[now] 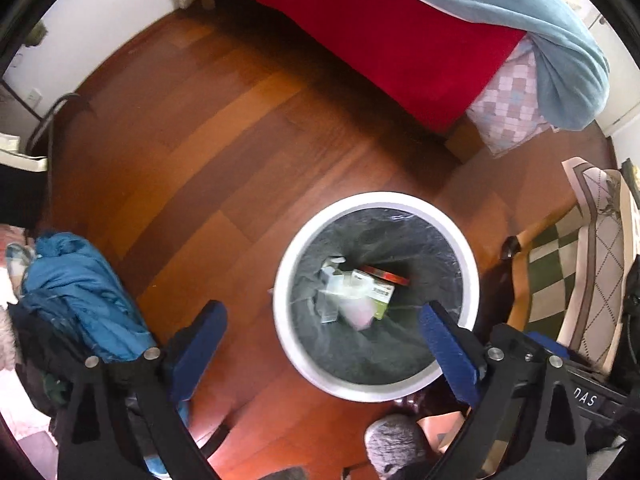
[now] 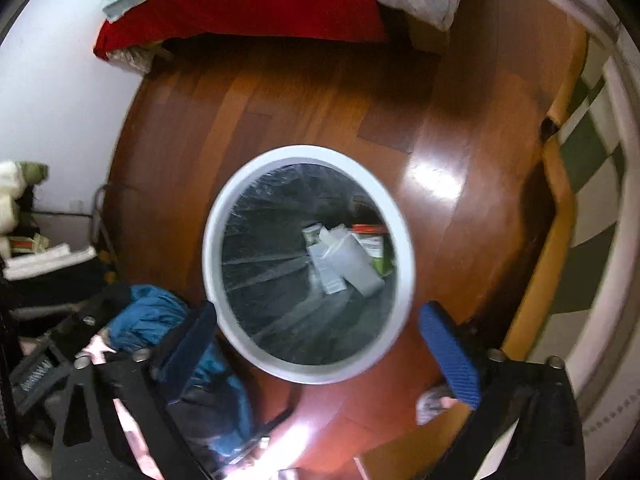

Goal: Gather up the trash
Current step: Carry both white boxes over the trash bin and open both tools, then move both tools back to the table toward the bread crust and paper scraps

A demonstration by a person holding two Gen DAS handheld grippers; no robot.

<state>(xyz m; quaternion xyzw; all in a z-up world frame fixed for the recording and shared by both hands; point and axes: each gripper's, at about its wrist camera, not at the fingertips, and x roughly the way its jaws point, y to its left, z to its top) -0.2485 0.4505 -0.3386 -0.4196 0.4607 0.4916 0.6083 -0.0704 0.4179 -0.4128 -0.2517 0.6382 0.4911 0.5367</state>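
A round white trash bin [image 1: 472,264] with a dark plastic liner stands on the wooden floor; it also shows in the right wrist view [image 2: 208,256]. Trash lies at its bottom: white paper and plastic pieces [image 1: 352,304], a green-and-white box [image 1: 380,292] and a red flat item [image 1: 384,274]; the same pile shows in the right wrist view [image 2: 344,260]. My left gripper [image 1: 320,320] is open and empty above the bin's near-left rim. My right gripper [image 2: 318,324] is open and empty above the bin's near rim.
A bed with a red cover [image 1: 380,32] and a light blue blanket [image 1: 520,12] lies beyond the bin. A blue jacket [image 1: 76,292] is piled at the left. A checkered rug [image 1: 560,272] and pale furniture are at the right. A grey fuzzy item [image 1: 394,444] lies near the bin.
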